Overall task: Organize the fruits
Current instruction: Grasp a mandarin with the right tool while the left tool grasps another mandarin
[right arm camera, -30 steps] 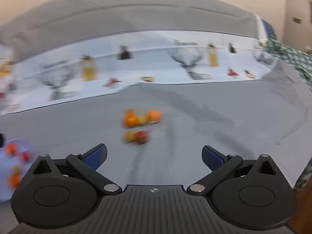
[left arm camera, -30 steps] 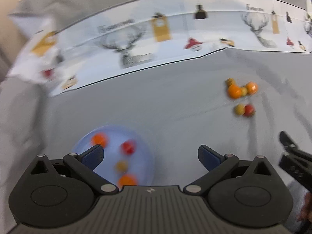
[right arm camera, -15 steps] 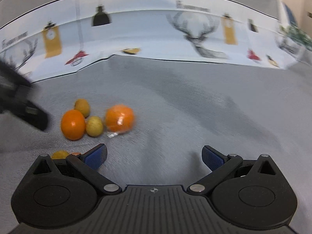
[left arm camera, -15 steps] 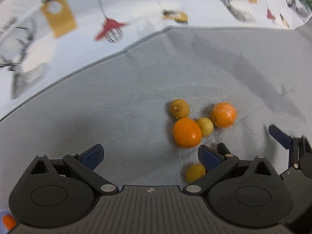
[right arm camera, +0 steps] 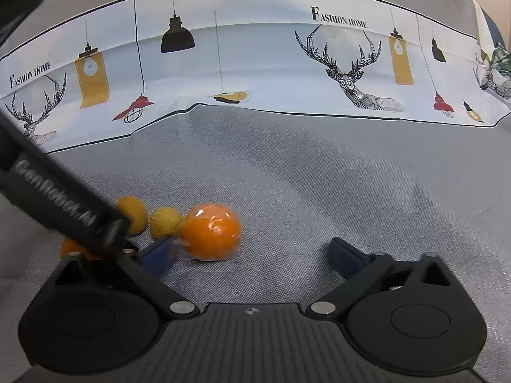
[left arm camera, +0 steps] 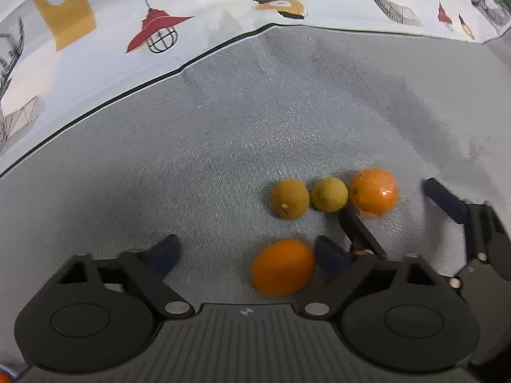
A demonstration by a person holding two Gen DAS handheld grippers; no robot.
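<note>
Both grippers, left gripper [left arm camera: 246, 252] and right gripper [right arm camera: 255, 255], gape apart beside crowded oranges [left arm camera: 282, 266] (touching neighbours); closing risks nudging fruit rolling across the surface [left arm camera: 223, 127].

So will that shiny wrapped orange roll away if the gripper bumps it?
Probably. The wrapped orange is round and sits loose on flat grey cloth, so a nudge could roll it. Its glossy film looks slippery, so the open right gripper might slide off.
</note>
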